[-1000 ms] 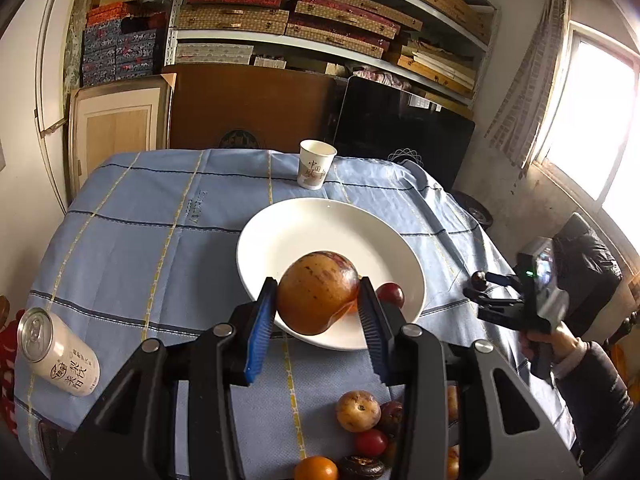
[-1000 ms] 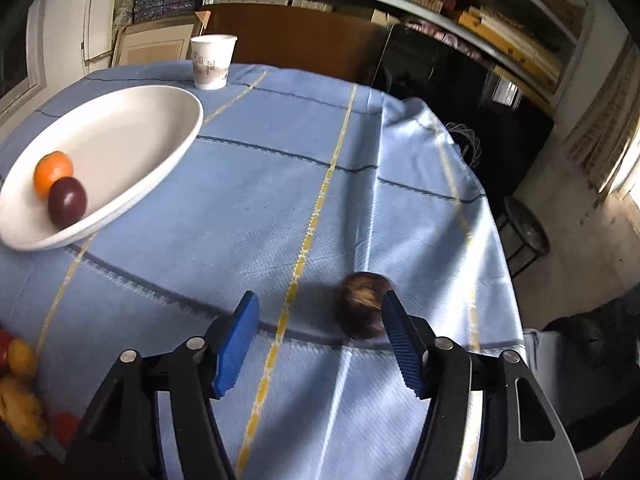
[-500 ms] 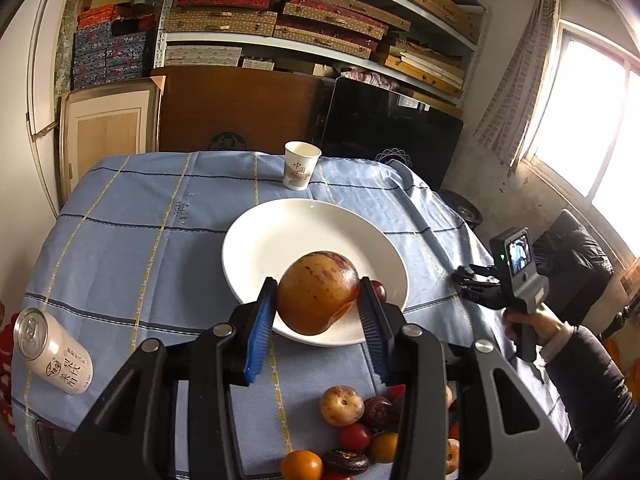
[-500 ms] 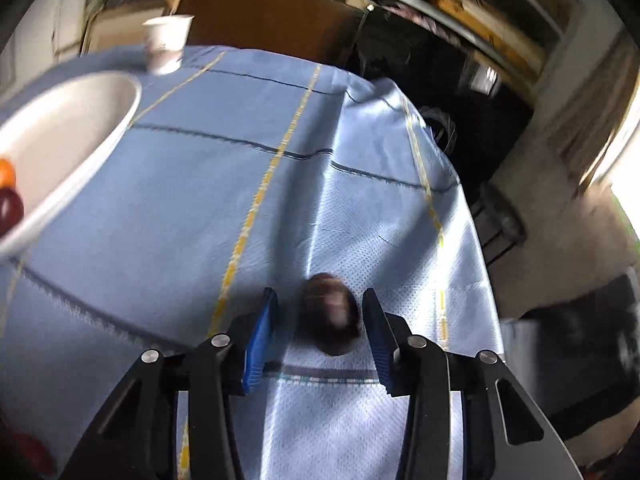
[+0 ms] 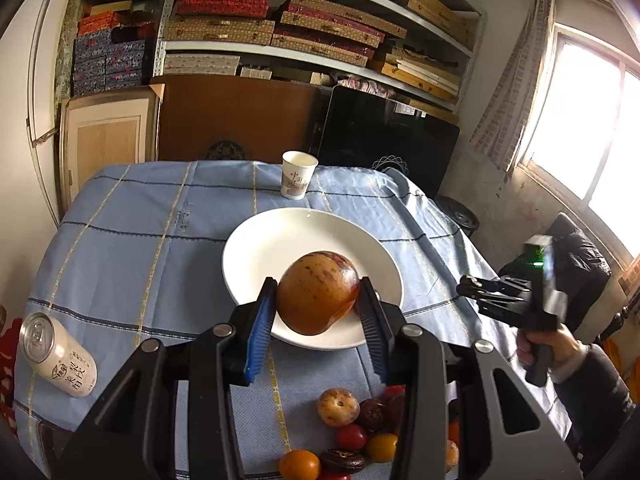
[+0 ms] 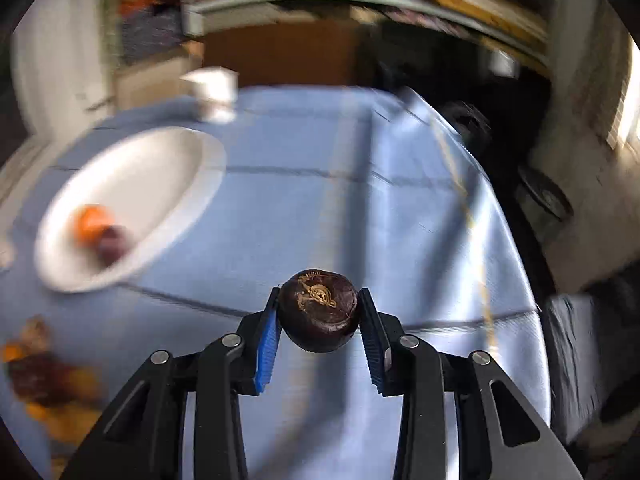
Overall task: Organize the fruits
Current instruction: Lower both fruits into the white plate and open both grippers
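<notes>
Tablecloth (image 5: 160,216) blue checked, shelves (image 5: 320,20) behind

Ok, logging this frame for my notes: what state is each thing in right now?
left gripper: shut on the large brown fruit
right gripper: shut on the dark fruit
white plate: holding some fruit
paper cup: upright
can: tilted
fruit pile: loose on the tablecloth

One white plate (image 5: 256,256) sits mid-table — two fruits (image 6: 100,232) on it, one orange, one dark. One paper cup (image 5: 298,175) behind the plate, one can (image 5: 56,354) to its left, and a heap of small fruits (image 5: 360,428) in front — too overlapped to count.
</notes>
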The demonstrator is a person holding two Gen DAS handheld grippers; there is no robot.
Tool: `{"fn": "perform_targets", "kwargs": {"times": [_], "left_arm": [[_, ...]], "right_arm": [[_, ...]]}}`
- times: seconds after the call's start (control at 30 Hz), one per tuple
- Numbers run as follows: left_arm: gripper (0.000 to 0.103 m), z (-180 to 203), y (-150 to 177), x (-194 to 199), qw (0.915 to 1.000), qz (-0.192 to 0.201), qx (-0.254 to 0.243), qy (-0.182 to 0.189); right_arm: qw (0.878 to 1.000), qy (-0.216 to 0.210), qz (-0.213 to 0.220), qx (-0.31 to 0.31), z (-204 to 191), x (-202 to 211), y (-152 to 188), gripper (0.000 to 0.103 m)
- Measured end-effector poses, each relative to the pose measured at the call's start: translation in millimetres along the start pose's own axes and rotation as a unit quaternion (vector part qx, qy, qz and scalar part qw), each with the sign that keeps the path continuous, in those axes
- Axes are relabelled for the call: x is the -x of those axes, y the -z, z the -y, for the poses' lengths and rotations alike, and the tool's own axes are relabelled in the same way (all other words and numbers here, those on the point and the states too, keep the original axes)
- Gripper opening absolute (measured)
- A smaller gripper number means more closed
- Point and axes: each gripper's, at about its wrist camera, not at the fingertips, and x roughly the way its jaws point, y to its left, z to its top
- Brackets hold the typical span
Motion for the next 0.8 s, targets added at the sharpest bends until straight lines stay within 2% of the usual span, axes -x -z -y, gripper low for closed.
{"fn": "perform_targets", "kwargs": {"times": [0.17, 0.27, 0.37, 0.47, 0.57, 0.6, 0.63, 0.7, 0.8], "left_arm": [[0.040, -3, 6, -23, 0.9997, -0.015, -0.007, -0.018], [0.040, -9, 12, -51, 0.9992, -0.032, -0.006, -0.023], [0.040, -13, 14, -81, 0.9986, -0.053, -0.001, -0.008], [0.040, -13, 12, -112, 0.9979, -0.064, -0.004, -0.011], [0.041, -16, 8, -134, 0.9971, -0.075, 0.010, -0.009], [0.041, -18, 8, -138, 0.9967, -0.079, 0.017, -0.005], [0.044, -20, 8, -141, 0.9960, -0.086, 0.025, -0.004], [0.077, -25, 5, -139, 0.9954, -0.086, 0.041, -0.008], [0.086, -21, -4, -119, 0.9967, -0.060, 0.032, -0.043]], "right_arm": [[0.996, -0.080, 0.026, 0.024, -61, 8, -21, 0.038], [0.995, -0.095, 0.020, 0.018, -82, -14, -40, 0.038], [0.995, -0.099, 0.004, 0.010, -95, -40, -55, 0.038], [0.997, -0.075, -0.014, 0.010, -103, -60, -62, 0.038], [0.997, -0.075, -0.027, -0.004, -103, -66, -62, 0.039], [0.997, -0.076, -0.030, -0.005, -103, -65, -62, 0.048], [0.997, -0.075, -0.028, -0.006, -103, -59, -61, 0.055], [0.997, -0.076, -0.010, -0.004, -103, -43, -59, 0.062], [0.996, -0.091, 0.006, -0.010, -99, -10, -51, 0.068]]}}
